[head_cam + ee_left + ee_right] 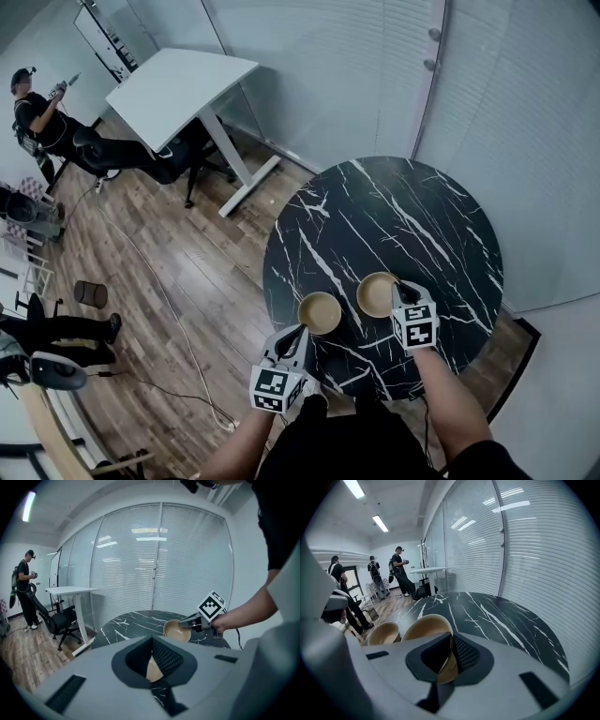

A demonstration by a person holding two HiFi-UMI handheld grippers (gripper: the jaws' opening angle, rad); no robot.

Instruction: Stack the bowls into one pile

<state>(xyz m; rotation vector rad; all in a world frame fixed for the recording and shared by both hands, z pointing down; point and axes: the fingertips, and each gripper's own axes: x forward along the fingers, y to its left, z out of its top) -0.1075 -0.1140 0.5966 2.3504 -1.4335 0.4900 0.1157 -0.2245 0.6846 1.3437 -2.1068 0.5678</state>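
Observation:
Two tan bowls are over the round black marble table (412, 216). My right gripper (401, 292) is shut on the near rim of the right bowl (377, 293), which is tilted in the left gripper view (176, 630). In the right gripper view this bowl (425, 625) fills the space ahead of the right gripper (449, 660), whose jaws clamp its rim. The left bowl (320, 312) lies just to its left, seen also in the right gripper view (384, 633). My left gripper (302, 331) is at that bowl's near rim; a tan rim (153, 668) shows pinched in its jaws.
The table's near edge (375, 389) lies close to my body. A white desk (183, 89) and an office chair (178, 155) stand on the wood floor to the left, with people (33, 117) beyond. Glass walls with blinds (487, 94) lie behind the table.

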